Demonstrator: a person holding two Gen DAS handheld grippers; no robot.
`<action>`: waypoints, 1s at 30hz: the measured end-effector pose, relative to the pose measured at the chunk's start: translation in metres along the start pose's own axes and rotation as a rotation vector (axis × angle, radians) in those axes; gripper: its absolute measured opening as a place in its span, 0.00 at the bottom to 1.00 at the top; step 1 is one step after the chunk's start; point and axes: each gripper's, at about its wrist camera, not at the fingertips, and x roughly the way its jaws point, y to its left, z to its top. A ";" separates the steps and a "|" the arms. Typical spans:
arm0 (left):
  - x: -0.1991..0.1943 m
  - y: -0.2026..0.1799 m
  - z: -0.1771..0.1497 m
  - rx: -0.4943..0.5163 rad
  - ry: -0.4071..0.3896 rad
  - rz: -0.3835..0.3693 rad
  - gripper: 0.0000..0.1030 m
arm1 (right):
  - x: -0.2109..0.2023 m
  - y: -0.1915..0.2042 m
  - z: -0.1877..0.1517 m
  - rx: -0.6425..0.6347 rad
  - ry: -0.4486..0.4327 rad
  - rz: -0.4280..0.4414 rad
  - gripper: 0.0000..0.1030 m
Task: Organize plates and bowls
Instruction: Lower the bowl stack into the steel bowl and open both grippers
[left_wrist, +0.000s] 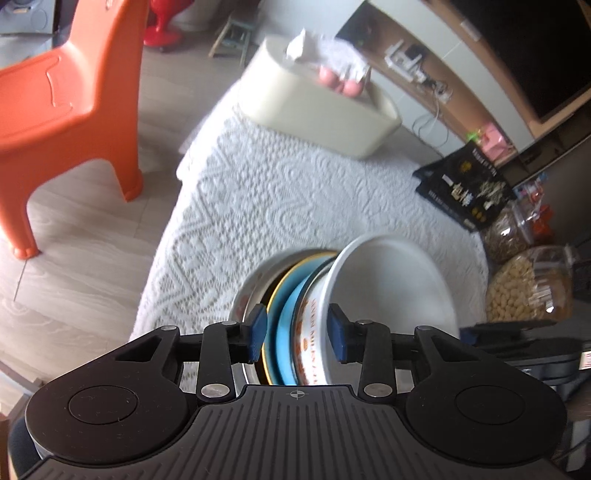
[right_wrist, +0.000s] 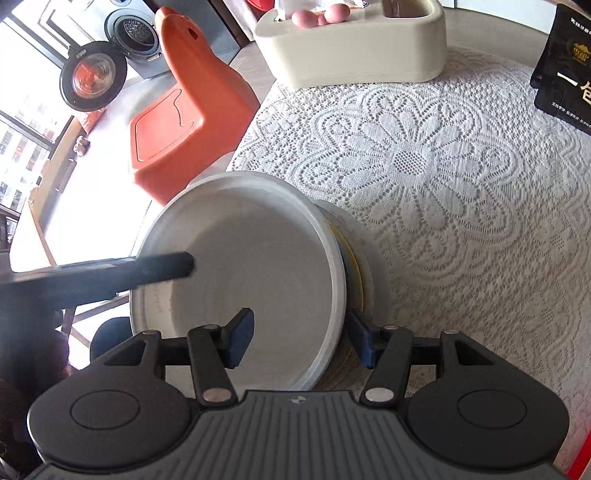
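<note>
A stack of dishes stands tilted almost on edge over the lace-covered table (right_wrist: 424, 166). It consists of a white bowl (left_wrist: 391, 280) with orange print, a blue plate (left_wrist: 286, 325), a yellow-rimmed plate and a metal dish (left_wrist: 245, 291). My left gripper (left_wrist: 297, 328) is shut on the stack, one pad inside the bowl's rim and the other against the yellow-rimmed plate. My right gripper (right_wrist: 301, 341) is shut on it too, with one pad inside the white bowl (right_wrist: 251, 236) and the other behind the plates (right_wrist: 369, 258). A black finger of the left gripper (right_wrist: 162, 267) crosses the bowl's mouth.
A cream organiser box (left_wrist: 314, 107) with tissue and pink eggs sits at the table's far side. An orange plastic chair (left_wrist: 66, 96) stands on the floor beside the table. A black bag (left_wrist: 469, 184) and jars of nuts (left_wrist: 524, 288) stand at the right.
</note>
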 end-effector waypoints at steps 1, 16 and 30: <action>-0.003 -0.001 0.001 0.002 -0.006 -0.003 0.37 | -0.001 0.000 0.000 0.002 -0.005 0.002 0.56; -0.005 -0.019 0.000 0.030 -0.012 -0.022 0.33 | -0.006 0.001 -0.004 -0.006 -0.033 0.034 0.56; -0.007 -0.023 0.000 0.030 -0.042 0.046 0.31 | -0.016 -0.002 -0.010 -0.003 -0.071 0.037 0.56</action>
